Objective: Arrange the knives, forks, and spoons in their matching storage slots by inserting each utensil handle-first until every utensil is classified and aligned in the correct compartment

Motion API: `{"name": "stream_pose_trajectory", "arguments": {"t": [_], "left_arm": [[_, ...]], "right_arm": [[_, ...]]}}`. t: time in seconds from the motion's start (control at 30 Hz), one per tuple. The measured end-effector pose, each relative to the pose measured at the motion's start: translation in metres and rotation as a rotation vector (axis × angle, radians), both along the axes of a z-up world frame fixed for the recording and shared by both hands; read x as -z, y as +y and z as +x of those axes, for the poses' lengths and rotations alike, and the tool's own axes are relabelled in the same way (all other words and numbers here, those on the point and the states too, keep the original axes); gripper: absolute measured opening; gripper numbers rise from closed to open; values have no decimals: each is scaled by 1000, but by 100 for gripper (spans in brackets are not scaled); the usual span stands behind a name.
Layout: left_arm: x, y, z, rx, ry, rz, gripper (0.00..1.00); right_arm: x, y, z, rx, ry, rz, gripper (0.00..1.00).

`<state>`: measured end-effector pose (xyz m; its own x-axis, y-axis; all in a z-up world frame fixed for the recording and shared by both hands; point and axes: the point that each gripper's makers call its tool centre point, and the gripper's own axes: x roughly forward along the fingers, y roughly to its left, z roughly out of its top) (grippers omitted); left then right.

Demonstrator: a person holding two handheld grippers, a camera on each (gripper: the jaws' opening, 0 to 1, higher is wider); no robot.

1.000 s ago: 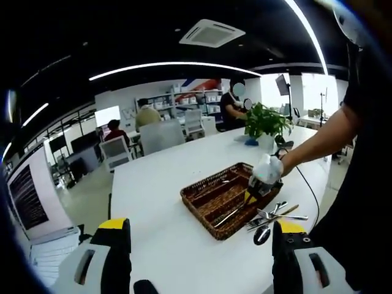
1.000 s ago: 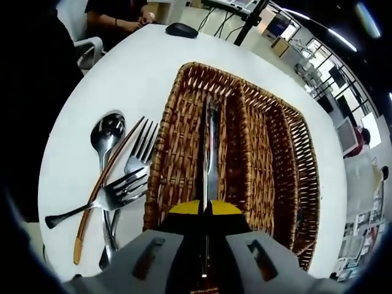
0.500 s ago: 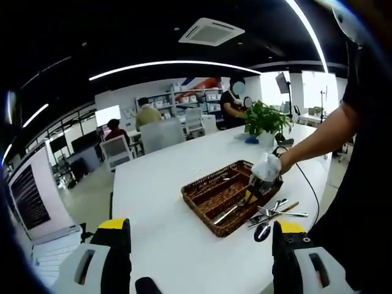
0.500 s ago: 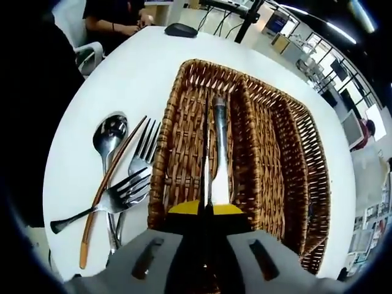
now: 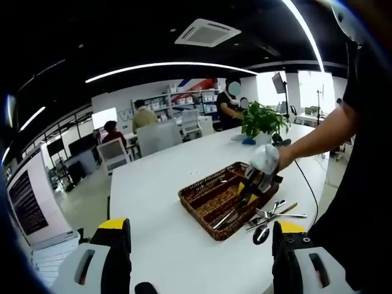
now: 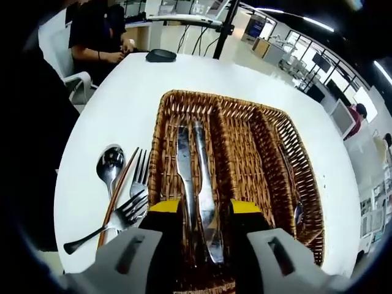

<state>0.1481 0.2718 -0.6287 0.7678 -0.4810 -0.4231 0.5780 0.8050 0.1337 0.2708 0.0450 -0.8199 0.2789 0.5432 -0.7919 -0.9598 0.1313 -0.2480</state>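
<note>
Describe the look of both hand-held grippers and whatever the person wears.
The left hand-held gripper has pale grey jaws with slotted sides, black inner faces and yellow tips. The right hand-held gripper is built the same; the left gripper view shows its white body and a thin black cable trailing from it. The person wears a black short sleeve.

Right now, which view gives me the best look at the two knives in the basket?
The right gripper view: the two knives lie side by side in the basket's left compartment, seen from above between the open hand-held gripper jaws. The left gripper view shows them small and distant.
</note>
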Motion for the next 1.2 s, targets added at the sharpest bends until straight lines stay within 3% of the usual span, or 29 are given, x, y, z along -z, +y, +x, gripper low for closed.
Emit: {"name": "stream_pose_trajectory", "arguments": {"t": [0.1,0.43,0.57,0.63,0.83,1.2], "left_arm": [[0,-6,3,14,0,-5,100],[-3,-25,16,70,-14,-26,100],[-4,-35,24,96,-22,-31,100],[-9,-47,28,129,-26,-101,100],[-11,-61,47,153,-30,-107,100],[-10,-88,56,198,-18,-115,100]], "right_arm": [[-12,-2,3,32,-9,31,36],[-57,-21,22,234,-46,188,82],[-76,-33,30,339,-39,276,94],[-82,-41,32,386,-42,300,100],[-94,-66,26,445,-50,321,99],[-128,-100,5,546,-101,385,99]]}}
